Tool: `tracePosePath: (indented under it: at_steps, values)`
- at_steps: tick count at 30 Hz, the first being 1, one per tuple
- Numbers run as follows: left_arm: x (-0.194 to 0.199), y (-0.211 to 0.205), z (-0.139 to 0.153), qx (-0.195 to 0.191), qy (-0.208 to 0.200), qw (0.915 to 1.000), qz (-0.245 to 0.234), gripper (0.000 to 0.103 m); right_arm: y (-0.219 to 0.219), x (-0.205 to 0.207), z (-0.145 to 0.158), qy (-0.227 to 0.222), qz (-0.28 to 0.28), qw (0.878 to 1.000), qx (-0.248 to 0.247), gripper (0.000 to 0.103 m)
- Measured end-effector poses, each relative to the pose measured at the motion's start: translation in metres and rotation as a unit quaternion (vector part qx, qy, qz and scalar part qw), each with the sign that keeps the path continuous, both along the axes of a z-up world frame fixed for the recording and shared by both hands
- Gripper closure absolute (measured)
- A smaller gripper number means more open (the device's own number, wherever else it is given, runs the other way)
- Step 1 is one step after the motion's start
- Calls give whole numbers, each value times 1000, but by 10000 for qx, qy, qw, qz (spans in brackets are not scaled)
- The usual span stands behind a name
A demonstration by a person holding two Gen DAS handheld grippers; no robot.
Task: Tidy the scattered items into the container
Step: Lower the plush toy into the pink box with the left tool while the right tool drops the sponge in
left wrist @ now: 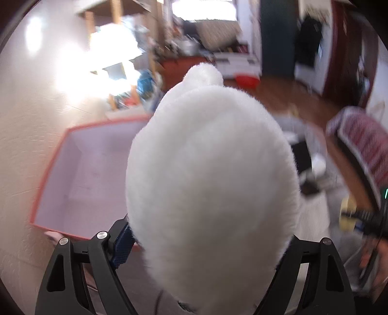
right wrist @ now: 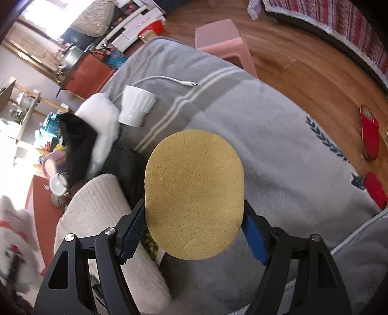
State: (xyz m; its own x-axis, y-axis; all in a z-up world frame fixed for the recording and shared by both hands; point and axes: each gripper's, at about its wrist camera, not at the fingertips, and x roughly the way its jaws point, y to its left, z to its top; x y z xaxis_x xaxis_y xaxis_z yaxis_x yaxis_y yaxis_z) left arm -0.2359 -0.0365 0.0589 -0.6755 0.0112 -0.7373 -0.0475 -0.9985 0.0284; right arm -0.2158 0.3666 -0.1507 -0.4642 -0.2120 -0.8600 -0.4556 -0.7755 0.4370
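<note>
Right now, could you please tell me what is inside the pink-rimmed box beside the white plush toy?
The pink-rimmed box shows only a bare pale floor and walls; no item is visible inside. The white plush toy, held in the left gripper, hides the box's right part, so anything there cannot be seen.

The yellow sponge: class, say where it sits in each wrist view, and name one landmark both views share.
Left wrist view: small and blurred at the right edge, yellow sponge.
Right wrist view: centre, sponge clamped in the right gripper.
Shared landmark: the red patterned cloth.
</note>
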Motion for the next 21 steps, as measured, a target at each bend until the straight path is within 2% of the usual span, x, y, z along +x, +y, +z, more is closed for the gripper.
tracePosePath:
  at_steps: [3,4,5,7,9,14,15,18,21]
  values:
    - [-14,-43,28,222,394,9981,422,8,-10,2,10,119,118,9996,246,29]
    - [-20,-54,32,131,479,9971,571,2,-14,4,13,151,145,9994,287,29]
    - [-27,-63,34,-97,561,9957,729,0,-19,9,16,199,194,9991,320,29]
    - [-37,-76,31,-532,590,9919,989,0,-32,17,26,315,342,9980,432,29]
    - [-46,-92,27,-695,524,9881,1269,0,-46,24,38,430,510,9962,555,29]
    - [-30,-126,31,-125,479,9850,1652,0,-107,33,84,791,1260,9821,1153,29]
    - [-13,-129,33,-69,512,9827,1776,0,-128,32,98,959,1470,9777,1155,29]
    - [0,-148,35,168,559,9731,2230,0,-198,23,146,1530,2194,9573,1093,29]
    - [13,-180,32,566,617,9617,2608,0,-279,3,197,2138,2929,9277,885,29]
